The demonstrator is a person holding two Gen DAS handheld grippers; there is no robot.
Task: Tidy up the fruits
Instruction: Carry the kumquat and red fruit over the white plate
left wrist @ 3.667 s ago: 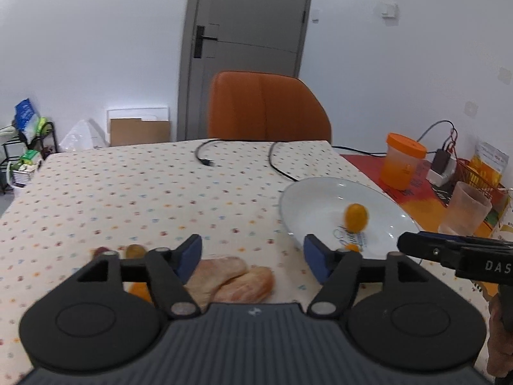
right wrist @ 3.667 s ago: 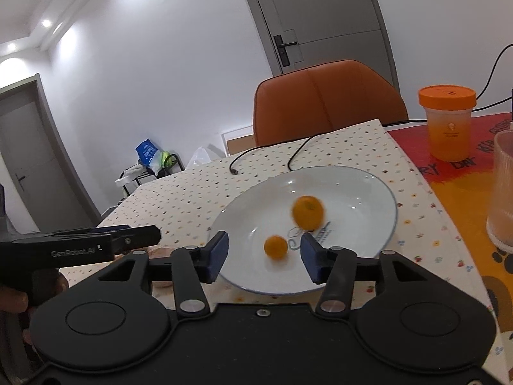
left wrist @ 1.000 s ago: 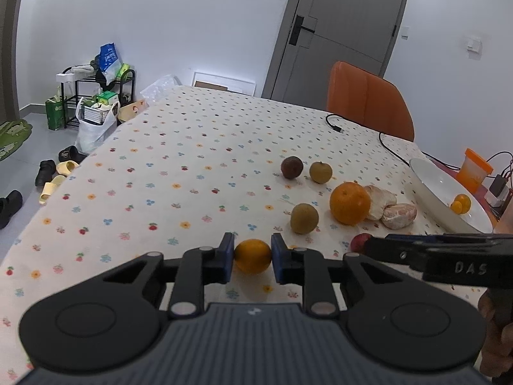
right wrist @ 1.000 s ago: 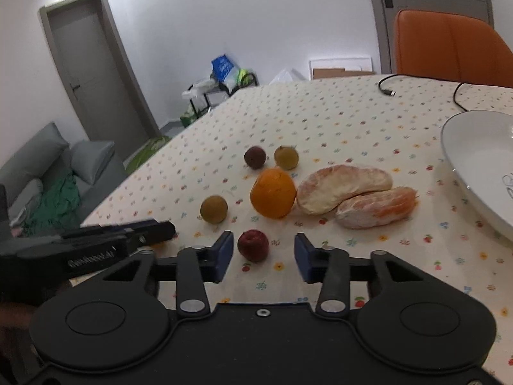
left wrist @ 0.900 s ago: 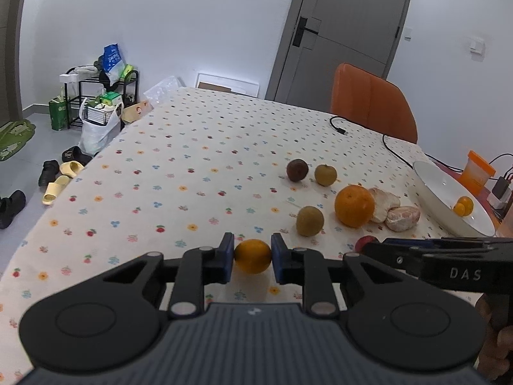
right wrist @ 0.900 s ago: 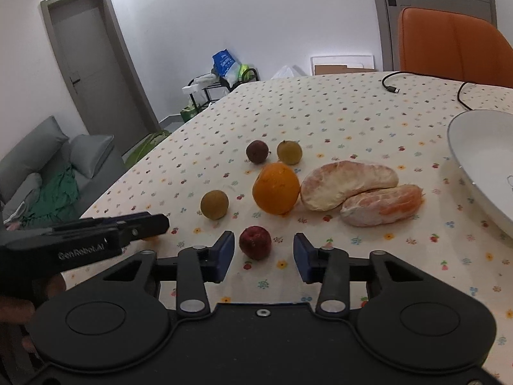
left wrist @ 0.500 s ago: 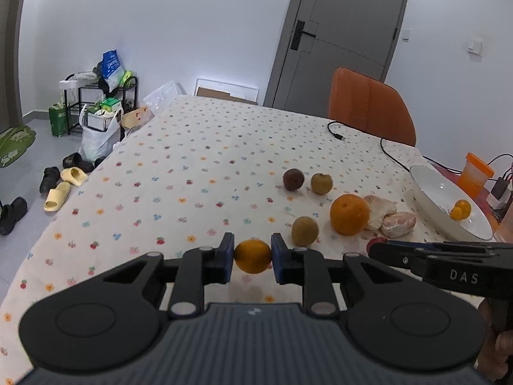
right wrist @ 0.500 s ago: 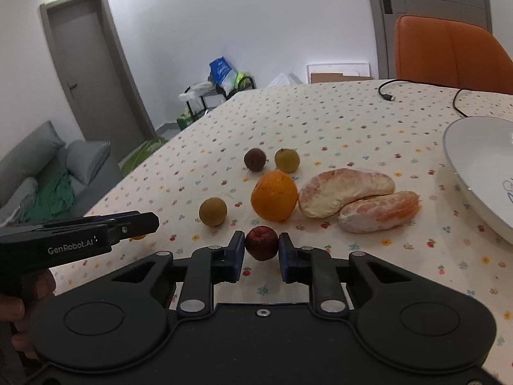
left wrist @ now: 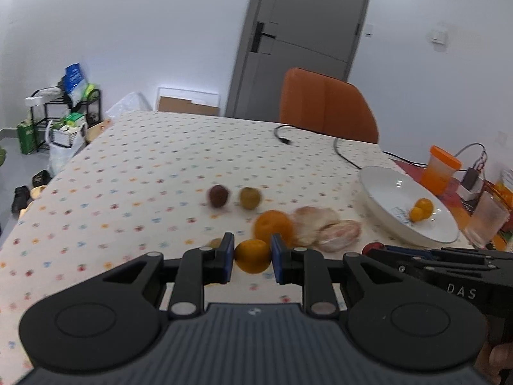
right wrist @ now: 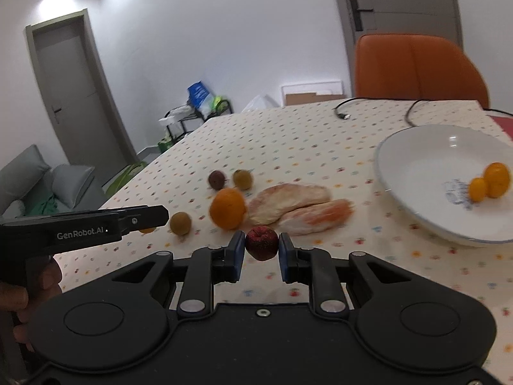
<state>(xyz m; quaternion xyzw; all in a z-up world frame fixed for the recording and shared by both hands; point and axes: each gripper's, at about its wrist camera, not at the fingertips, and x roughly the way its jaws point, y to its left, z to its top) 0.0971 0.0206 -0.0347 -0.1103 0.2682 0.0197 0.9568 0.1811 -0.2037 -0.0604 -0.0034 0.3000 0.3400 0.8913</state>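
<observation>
Since half a second ago both grippers have swung toward the white plate (right wrist: 413, 147), which now fills more of the right wrist view, and the red fruit has risen with its gripper off the surface (left wrist: 134, 173).

Left gripper (left wrist: 251, 256) is clamped on a small orange fruit (left wrist: 252, 255), its blue pads pressing both sides, held above the dotted cloth. Right gripper (right wrist: 261, 250) is closed on a dark red fruit (right wrist: 261, 242), pinched between its pads and lifted clear of the cloth.

On the surface behind them lie the remaining fruits, somewhat blurred by motion: a large orange (right wrist: 228, 208), two peeled citrus pieces (right wrist: 293, 202) touching each other just beside it, a brown-green round fruit (right wrist: 180, 223) to its left, and farther back a dark purple fruit (right wrist: 216, 179) next to a yellow-green fruit (right wrist: 242, 178). In the left wrist view the brown-green fruit is mostly hidden behind the left finger pad.

The plate sits to the right of the fruit group, near the surface's edge, and holds two small orange fruits (right wrist: 490, 179) touching each other. Beyond the plate in the left wrist view stand an orange-lidded container (left wrist: 441, 170) and a clear cup (left wrist: 487, 221). A black cable (left wrist: 320, 142) trails across the far end, in front of an orange chair (left wrist: 323, 106).
</observation>
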